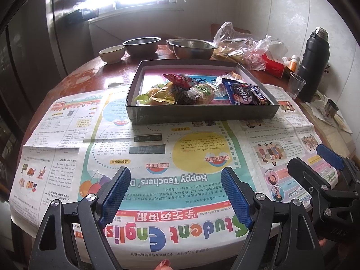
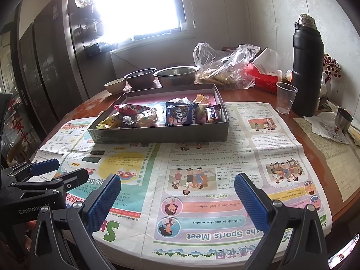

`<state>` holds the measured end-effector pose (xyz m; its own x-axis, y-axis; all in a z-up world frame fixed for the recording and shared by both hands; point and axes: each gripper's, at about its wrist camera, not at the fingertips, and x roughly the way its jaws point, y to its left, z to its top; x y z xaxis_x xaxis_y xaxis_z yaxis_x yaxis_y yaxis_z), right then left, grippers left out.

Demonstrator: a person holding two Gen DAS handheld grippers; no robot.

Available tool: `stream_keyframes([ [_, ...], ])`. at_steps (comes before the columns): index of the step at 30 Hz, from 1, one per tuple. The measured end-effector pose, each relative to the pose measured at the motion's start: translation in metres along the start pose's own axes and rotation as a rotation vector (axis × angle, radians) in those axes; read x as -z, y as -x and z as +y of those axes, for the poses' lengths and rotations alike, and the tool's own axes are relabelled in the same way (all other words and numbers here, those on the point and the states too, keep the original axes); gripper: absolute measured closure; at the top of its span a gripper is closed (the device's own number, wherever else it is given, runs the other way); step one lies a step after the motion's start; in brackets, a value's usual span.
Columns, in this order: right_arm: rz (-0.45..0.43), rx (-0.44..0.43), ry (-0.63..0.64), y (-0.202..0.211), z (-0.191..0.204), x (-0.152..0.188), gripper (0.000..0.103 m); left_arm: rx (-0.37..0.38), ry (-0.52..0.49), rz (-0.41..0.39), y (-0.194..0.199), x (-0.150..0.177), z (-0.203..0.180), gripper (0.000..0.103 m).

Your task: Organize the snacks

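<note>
A shallow grey box (image 1: pixel 202 111) (image 2: pixel 157 135) sits at the far side of a newspaper and holds several wrapped snacks. Among them are a blue Oreo pack (image 1: pixel 239 92) (image 2: pixel 177 113), a Snickers bar (image 1: pixel 258 94) (image 2: pixel 212 112), a red packet (image 1: pixel 180 79) (image 2: pixel 130 109), a yellow packet (image 1: pixel 162 93) (image 2: pixel 110 121) and a clear-wrapped cake (image 1: pixel 202 92) (image 2: pixel 146 117). My left gripper (image 1: pixel 176 172) (image 2: pixel 67 168) hovers open over the near newspaper, well short of the box. To its right, my right gripper (image 2: pixel 178 177) (image 1: pixel 309 157) is also open and empty.
The newspaper (image 1: pixel 157 148) covers a round red-brown table. Behind the box stand two steel bowls (image 1: pixel 191 48), a small ceramic bowl (image 1: pixel 111 54), a plastic bag (image 2: pixel 225 67) and a red tissue box (image 2: pixel 263 78). A black flask (image 2: pixel 307 72) and clear cup (image 2: pixel 285 97) stand at right.
</note>
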<state>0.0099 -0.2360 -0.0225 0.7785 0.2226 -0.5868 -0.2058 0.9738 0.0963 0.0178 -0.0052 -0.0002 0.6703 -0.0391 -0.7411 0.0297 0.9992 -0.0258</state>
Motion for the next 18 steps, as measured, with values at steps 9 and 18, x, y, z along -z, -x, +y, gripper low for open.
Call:
stream_keyframes([
  [9, 0.001, 0.0, -0.001, -0.0002, -0.0005, 0.0, 0.001, -0.009, 0.003, 0.007, -0.0018, -0.0001, -0.0003, 0.019],
  [18, 0.001, 0.003, -0.003, 0.0003, -0.0017, -0.0002, 0.001, -0.011, 0.002, 0.009, -0.003, 0.0003, 0.0, 0.019],
])
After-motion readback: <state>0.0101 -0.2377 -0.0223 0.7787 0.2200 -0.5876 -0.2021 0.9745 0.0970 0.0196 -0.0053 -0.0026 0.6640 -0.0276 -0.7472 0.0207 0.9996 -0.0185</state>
